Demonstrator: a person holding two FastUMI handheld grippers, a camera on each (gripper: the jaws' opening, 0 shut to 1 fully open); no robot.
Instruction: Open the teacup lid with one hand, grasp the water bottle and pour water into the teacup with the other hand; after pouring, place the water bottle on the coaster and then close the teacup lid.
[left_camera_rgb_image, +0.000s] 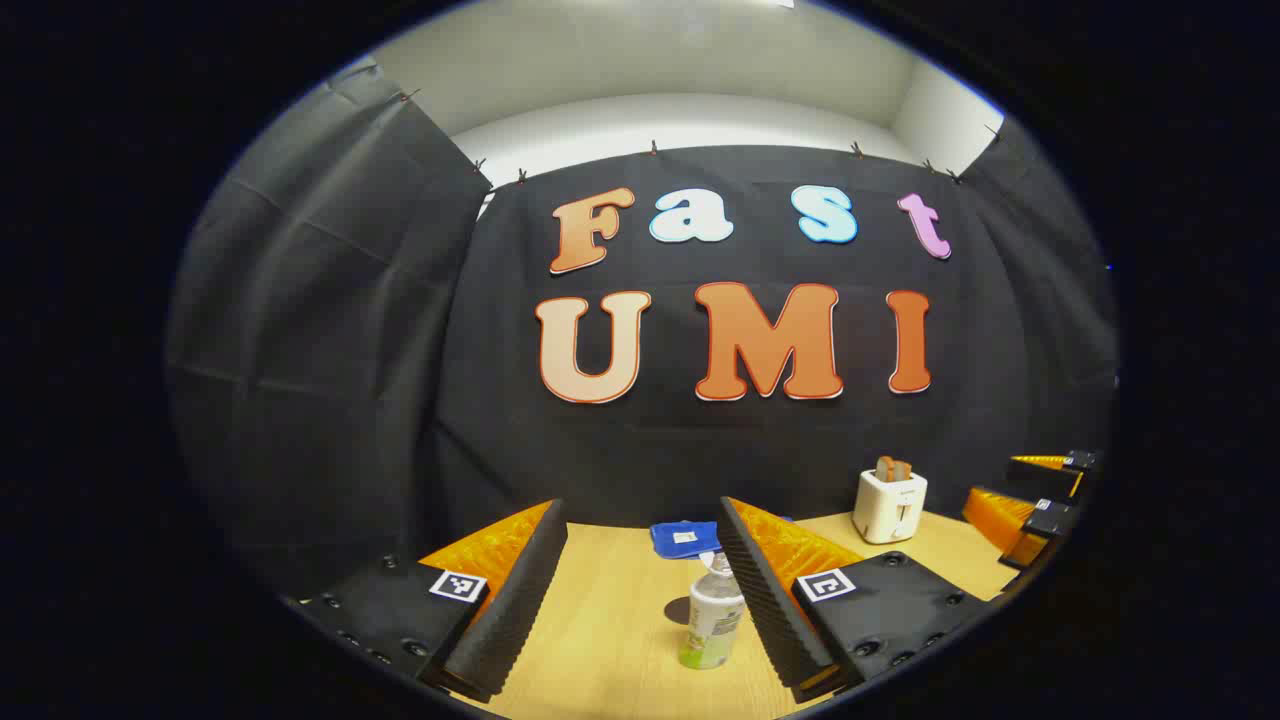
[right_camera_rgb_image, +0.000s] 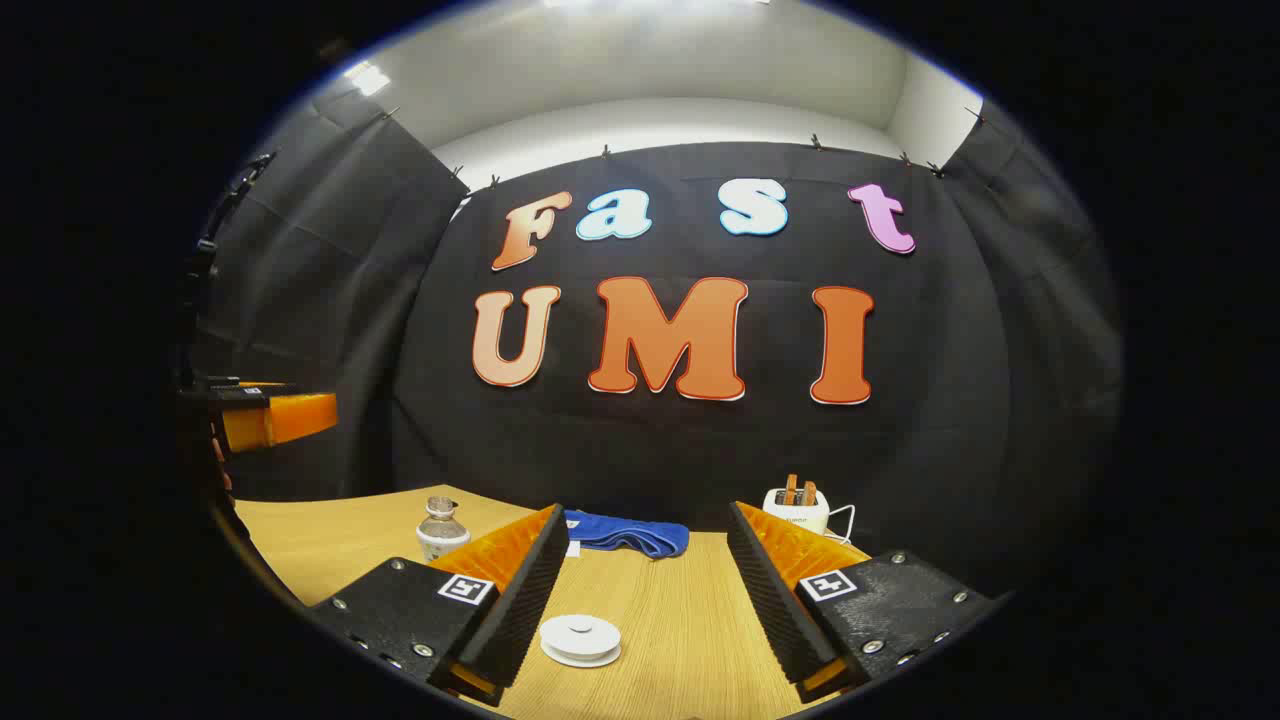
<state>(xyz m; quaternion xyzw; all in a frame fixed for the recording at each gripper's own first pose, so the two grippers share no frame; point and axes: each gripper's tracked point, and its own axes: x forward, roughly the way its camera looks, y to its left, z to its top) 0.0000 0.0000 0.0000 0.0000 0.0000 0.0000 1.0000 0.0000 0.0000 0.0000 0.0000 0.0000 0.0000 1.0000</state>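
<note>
1. The left gripper (left_camera_rgb_image: 640, 590) is seen in the left gripper view with its two fingers spread wide apart; nothing is held between them. The fingers are black with a ribbed inner surface (left_camera_rgb_image: 510, 600), and orange ridged plastic is seen on the outer sides.
2. The water bottle (left_camera_rgb_image: 712, 620) is found standing upright on the wooden table (left_camera_rgb_image: 620, 640), between the fingers but close to the right one. It is a clear plastic bottle with a pale green and white label; whether it touches the finger cannot be told.
3. The same bottle is seen in the right gripper view (right_camera_rgb_image: 441, 530), farther off on the left part of the table, with no cap visible on its neck.
4. The right gripper (right_camera_rgb_image: 645, 600) is also held wide open, and nothing is gripped by it.
5. The teacup lid (right_camera_rgb_image: 580, 637) is seen below, between the fingers, nearer to the left one. It is white, round and flat, with a small knob in the middle; the cup under it cannot be made out.
6. A blue folded cloth (right_camera_rgb_image: 628, 535) is laid at the far edge of the table, by the black wall.
7. A white toaster (left_camera_rgb_image: 889, 505) with two slices in it is placed at the back right.
8. The other gripper (left_camera_rgb_image: 1035, 500) is seen at the right edge of the left gripper view, orange and black.
</note>
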